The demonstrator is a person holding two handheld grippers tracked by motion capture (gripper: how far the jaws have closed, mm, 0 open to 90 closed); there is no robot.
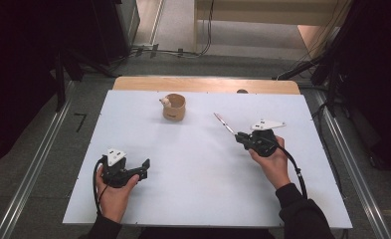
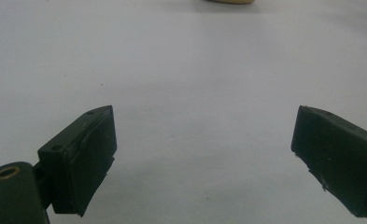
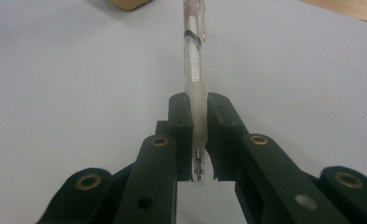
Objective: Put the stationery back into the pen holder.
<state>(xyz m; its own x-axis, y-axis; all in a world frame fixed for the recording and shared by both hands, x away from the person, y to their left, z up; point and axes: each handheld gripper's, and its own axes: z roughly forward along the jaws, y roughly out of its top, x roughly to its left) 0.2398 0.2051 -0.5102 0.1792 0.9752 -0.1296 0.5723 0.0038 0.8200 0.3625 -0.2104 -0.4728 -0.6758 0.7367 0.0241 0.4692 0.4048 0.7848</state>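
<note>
Right gripper [image 1: 239, 135] clamping a clear pen [image 1: 224, 124]; left gripper [image 1: 144, 169] gaping with nothing between its jaws.

In the high view, the pen is angling toward the upper left from the right gripper at right of centre, above the white table [image 1: 193, 164]. The left gripper is sitting at lower left, and a tan wooden cup [image 1: 174, 107] is standing near upper centre, well apart from both.

claws [image 1: 146, 167] black, brass rivets | grey plates | sleeves apparently dark
</note>
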